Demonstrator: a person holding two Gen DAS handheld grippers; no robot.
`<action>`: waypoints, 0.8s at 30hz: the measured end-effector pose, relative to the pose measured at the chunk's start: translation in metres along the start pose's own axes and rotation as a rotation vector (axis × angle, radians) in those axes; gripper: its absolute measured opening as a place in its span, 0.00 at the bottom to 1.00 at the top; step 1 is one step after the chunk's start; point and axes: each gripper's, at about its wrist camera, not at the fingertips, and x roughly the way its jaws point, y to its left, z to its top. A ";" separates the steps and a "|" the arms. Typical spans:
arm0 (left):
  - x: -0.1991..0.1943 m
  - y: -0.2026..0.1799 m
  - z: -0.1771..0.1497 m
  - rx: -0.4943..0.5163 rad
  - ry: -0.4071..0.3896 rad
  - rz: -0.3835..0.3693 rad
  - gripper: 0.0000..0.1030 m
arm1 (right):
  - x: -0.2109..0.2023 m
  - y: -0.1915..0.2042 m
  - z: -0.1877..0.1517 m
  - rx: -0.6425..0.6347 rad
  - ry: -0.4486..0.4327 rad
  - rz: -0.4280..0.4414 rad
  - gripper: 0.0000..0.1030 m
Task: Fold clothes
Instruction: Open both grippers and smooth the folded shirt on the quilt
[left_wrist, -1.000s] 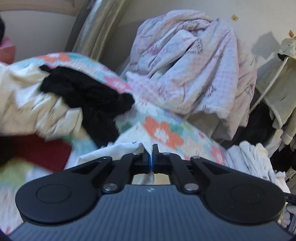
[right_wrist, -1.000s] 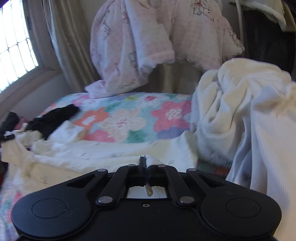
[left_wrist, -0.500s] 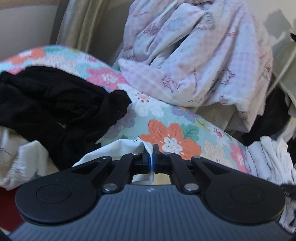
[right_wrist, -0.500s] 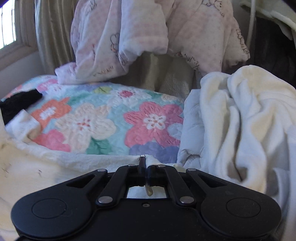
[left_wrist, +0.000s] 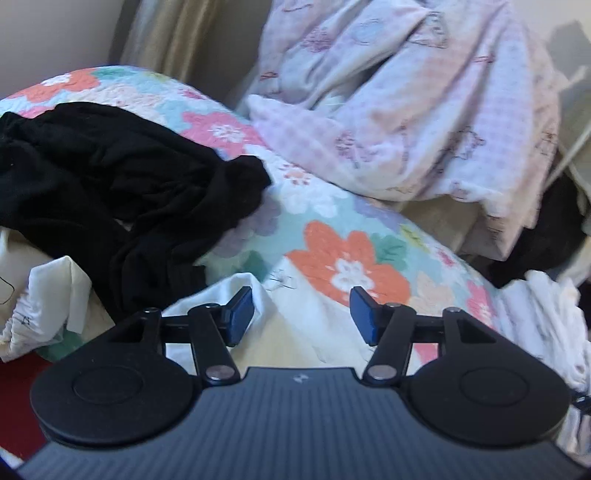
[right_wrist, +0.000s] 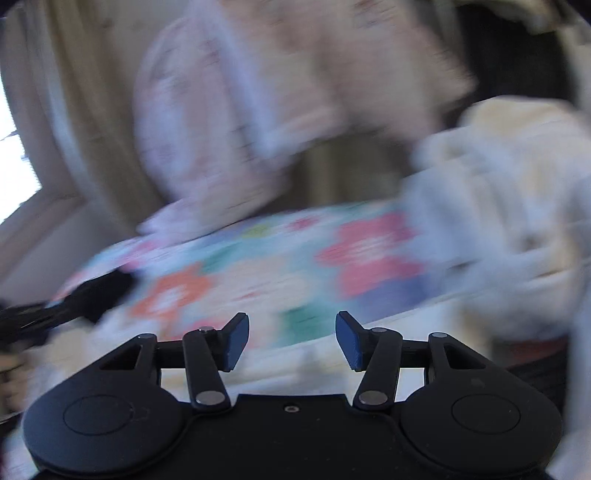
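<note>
the white garment (left_wrist: 295, 317) lies spread on the flowered quilt (left_wrist: 347, 258), its near edge under the left gripper (left_wrist: 301, 314) and, in the blurred right view, under the right gripper (right_wrist: 291, 341). both grippers are released: the blue pads (left_wrist: 240, 314) of each stand wide apart with nothing between them. the cloth sits below and between the left pads, one raised fold just beside the left-hand pad; contact cannot be told. the garment looks light, thin and limp, likely to sag and crease when lifted and to slide over the quilt; a pinch at a hemmed edge or corner, one per gripper, seems the best hold. a black garment (left_wrist: 110, 184) lies on the quilt's left part, touching the white cloth. a pink checked blanket (left_wrist: 424, 110) is heaped behind the quilt.
</note>
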 end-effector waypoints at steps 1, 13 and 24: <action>-0.003 -0.002 0.000 0.006 0.010 0.000 0.57 | 0.012 0.015 -0.004 -0.002 0.050 0.074 0.56; -0.001 0.010 -0.023 0.041 0.134 0.080 0.29 | 0.138 0.129 -0.044 0.118 0.337 0.401 0.56; 0.013 0.011 0.012 -0.100 0.021 0.023 0.32 | 0.183 0.085 -0.019 0.445 0.300 0.572 0.05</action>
